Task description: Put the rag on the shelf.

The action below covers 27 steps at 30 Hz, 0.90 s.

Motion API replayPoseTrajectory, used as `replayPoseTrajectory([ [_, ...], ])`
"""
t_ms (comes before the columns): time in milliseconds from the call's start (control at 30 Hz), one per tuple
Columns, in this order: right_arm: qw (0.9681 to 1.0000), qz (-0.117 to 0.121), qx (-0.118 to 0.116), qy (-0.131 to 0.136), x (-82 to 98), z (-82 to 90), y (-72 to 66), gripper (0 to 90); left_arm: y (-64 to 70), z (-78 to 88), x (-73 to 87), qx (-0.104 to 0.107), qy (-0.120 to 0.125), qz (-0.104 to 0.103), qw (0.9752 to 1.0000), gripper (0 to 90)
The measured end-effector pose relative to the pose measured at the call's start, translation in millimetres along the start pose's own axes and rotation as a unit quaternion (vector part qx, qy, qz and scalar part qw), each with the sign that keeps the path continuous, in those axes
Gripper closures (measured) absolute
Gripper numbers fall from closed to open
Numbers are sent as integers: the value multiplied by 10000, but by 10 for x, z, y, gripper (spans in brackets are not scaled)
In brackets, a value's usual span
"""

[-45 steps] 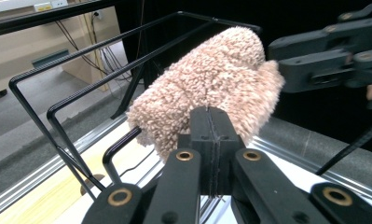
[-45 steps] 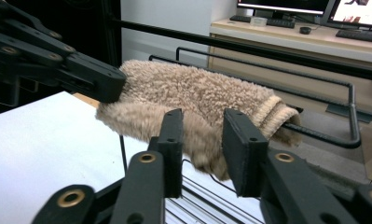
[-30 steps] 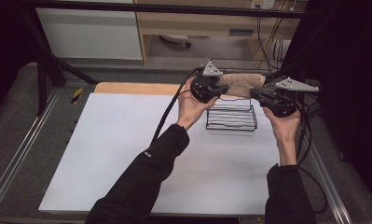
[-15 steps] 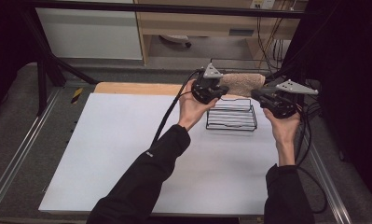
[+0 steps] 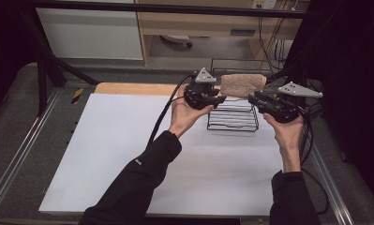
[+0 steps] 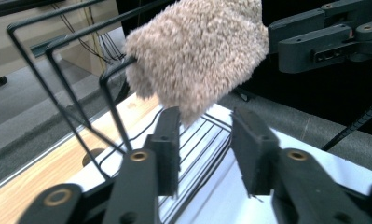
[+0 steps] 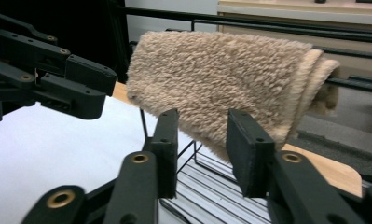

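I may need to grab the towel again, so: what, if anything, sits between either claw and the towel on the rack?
Nothing visible does. The beige towel hangs over the wire rack's top bar, directly ahead of the left claw and the right claw. Both stand open, their pads just short of its lower edge.

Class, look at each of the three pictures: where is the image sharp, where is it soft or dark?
High view: the white table is evenly lit, the edges of the room fall into darkness, detail is slightly soft. Left gripper view: the towel is fairly crisp, the near black jaws blurred. Right gripper view: the towel's pile is sharp, the wire rack softer, the background dim.
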State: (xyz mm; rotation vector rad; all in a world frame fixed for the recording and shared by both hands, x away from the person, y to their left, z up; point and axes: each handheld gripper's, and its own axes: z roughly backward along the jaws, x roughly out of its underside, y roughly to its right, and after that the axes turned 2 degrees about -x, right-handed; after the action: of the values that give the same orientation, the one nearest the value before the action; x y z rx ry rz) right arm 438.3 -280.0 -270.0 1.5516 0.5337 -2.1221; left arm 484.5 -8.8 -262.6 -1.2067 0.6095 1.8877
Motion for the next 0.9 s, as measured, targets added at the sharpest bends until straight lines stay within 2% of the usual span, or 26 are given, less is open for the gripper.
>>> replayPoseTrajectory([
  [100,10000,5,-16,-20,14,12,-46,588,-6,65,78,-11,-79,23,10000,537],
  [367,9998,-46,3,-179,74,18,-173,361,-86,280,337,-40,-116,164,9998,337],
  [500,9996,-86,-11,-276,128,-4,-225,260,-137,402,493,-116,-209,221,9995,253],
  [633,9993,-131,-52,-345,188,-35,-283,176,-175,527,652,-282,-317,213,9989,177],
  [900,9982,-152,-170,-554,328,-95,-402,80,-203,830,1005,-531,-270,362,9976,122],
])
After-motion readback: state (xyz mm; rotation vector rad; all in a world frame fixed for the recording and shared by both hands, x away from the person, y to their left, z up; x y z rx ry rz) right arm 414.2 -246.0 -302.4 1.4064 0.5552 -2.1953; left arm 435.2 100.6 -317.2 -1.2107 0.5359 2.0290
